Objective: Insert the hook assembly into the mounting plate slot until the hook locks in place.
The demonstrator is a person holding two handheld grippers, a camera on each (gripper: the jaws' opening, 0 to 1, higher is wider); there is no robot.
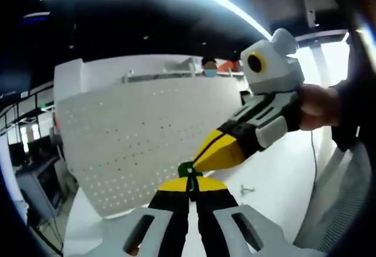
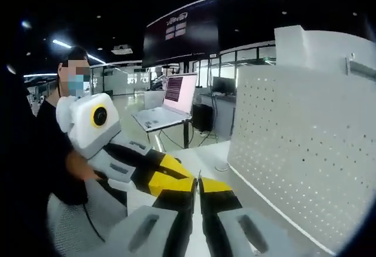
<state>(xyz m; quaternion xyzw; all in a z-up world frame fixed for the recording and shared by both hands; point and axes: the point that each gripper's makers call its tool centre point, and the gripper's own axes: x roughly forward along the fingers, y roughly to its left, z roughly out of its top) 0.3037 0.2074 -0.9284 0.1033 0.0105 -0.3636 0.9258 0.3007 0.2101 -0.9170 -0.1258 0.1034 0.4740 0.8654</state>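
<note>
In the left gripper view my left gripper (image 1: 188, 182) is shut on a small green and black hook assembly (image 1: 187, 169) that pokes out above its yellow tips. The right gripper (image 1: 200, 163) reaches in from the right with its jaws together, and its tip touches that piece. A white perforated mounting plate (image 1: 135, 130) stands upright behind them. In the right gripper view my right gripper (image 2: 197, 182) has its jaws closed, and nothing shows between them. The left gripper (image 2: 187, 180) meets it tip to tip from the left. The mounting plate (image 2: 299, 151) stands to the right.
A small metal hook (image 1: 247, 190) lies on the white table (image 1: 282, 180). An open laptop (image 2: 167, 104) sits on a desk behind. A person (image 2: 53, 145) in dark clothes is at the left, and a hand (image 1: 317, 107) holds the right gripper.
</note>
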